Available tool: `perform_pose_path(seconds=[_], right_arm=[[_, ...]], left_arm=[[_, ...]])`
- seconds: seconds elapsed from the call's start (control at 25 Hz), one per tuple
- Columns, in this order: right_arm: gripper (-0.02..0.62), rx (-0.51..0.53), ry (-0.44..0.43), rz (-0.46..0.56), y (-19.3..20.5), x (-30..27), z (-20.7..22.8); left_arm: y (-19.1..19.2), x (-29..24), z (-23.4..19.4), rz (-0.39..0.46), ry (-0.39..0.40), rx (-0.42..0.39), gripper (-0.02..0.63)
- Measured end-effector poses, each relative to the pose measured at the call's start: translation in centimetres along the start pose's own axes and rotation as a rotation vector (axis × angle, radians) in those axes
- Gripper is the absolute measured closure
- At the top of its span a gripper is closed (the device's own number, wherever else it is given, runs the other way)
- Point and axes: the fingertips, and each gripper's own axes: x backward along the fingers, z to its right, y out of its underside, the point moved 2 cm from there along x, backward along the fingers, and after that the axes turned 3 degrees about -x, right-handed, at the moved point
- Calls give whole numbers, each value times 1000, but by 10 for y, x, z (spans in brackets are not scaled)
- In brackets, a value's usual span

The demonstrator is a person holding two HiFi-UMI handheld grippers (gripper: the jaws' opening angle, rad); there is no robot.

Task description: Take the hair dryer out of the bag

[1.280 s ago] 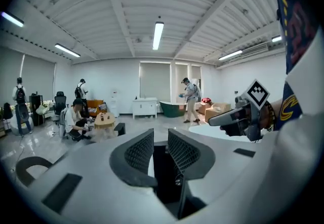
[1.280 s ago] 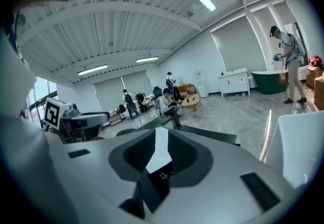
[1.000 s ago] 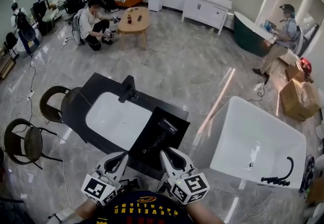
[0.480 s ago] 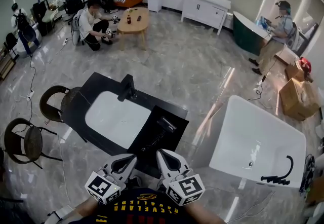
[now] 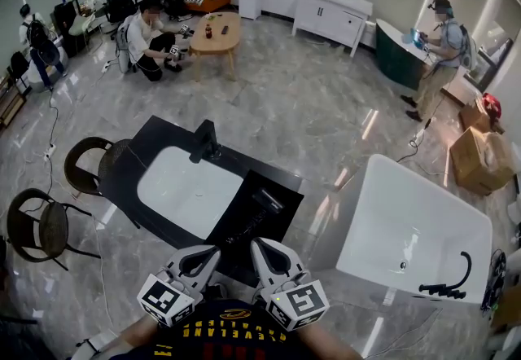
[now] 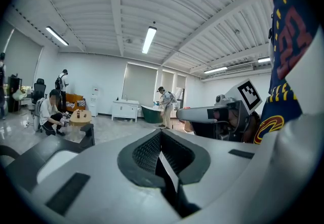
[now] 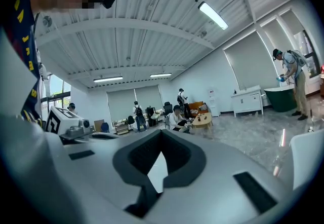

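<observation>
You are standing at the sink [image 5: 191, 187], holding the left gripper [image 5: 212, 252] clenched on nothing, low by your chest. The right gripper [image 5: 257, 243] beside it is likewise closed and empty, likely because nothing is within reach yet. Just ahead, the black bag [image 5: 281, 221] is lying flat on the counter [image 5: 159, 138]. The long dark shape [image 5: 269, 202] on it may be the hair dryer, though that is unclear.

The left tool [image 5: 210, 254] and right tool [image 5: 260, 248] hover side by side over the near edge of the black bench [image 5: 134, 156]. Right of the bench's white basin [image 5: 187, 187] lies what may be a dark bag [image 5: 281, 220].
</observation>
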Motion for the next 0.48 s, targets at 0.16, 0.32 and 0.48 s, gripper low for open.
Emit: perform_pose_path(seconds=[0.16,0.32,0.48], right_arm=[[587,3,10,-8,0,-1,1],[588,-9,18,-15,0,-2,5],[588,-14,22,-18,4,-2,6]], left_arm=[[5,-2,-3,-17,-8,-5,603],[2,-4,-3,-26,-10,9,603],[6,-5,-3,-23,-5,12,603]])
